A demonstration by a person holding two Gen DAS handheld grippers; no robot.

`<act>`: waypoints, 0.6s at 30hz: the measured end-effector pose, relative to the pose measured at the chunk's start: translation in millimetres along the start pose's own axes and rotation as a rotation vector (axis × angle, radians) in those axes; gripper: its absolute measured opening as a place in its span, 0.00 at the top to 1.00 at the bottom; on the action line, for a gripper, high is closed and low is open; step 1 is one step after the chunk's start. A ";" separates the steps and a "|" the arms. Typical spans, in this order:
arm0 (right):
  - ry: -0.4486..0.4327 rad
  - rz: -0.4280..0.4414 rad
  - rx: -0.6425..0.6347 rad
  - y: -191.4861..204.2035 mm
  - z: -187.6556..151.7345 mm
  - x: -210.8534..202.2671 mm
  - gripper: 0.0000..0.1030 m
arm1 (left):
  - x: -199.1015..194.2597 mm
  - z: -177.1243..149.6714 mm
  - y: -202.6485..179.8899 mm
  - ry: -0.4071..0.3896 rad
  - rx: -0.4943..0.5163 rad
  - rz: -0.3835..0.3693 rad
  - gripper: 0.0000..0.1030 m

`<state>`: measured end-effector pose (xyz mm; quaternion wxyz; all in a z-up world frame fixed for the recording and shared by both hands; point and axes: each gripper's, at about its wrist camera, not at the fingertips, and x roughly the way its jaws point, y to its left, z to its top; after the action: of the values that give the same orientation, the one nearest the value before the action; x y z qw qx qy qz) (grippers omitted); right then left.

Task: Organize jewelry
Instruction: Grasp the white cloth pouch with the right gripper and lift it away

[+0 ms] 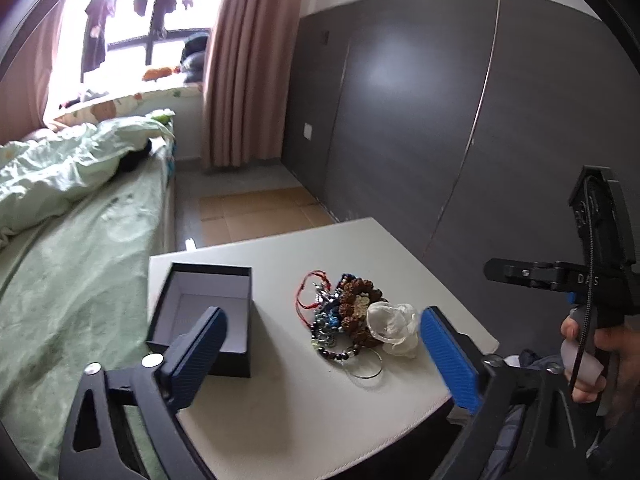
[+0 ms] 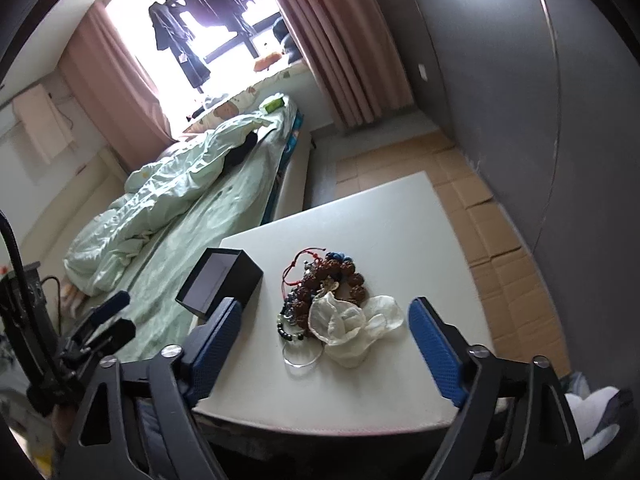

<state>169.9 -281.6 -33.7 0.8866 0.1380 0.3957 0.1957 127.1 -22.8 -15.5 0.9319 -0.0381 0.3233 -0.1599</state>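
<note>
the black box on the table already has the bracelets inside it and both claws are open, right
Not quite. The black box is empty: the left wrist view shows only its bare pale lining. The bracelets lie in a heap on the table, beside the box, with a sheer white pouch against them. The left claw and right claw are indeed both open.

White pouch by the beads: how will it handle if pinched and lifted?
The pouch looks thin, sheer and crumpled, so probably floppy and very light. It lies against the bead pile and may drag a strand along.
</note>
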 end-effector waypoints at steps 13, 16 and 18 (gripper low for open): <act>0.233 0.083 0.108 -11.2 12.5 77.8 0.33 | 71.7 18.4 7.7 0.216 -0.030 -0.040 0.32; 0.269 0.065 0.122 -15.9 12.1 92.2 0.34 | 85.8 23.1 11.9 0.253 -0.041 -0.050 0.33; 0.294 0.067 0.134 -18.7 11.3 100.6 0.35 | 98.0 27.1 16.6 0.281 -0.052 -0.054 0.33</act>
<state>244.3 -253.3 -99.0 0.8010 0.1798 0.5284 0.2166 220.8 -39.5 -54.9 0.8715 -0.0480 0.4536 -0.1804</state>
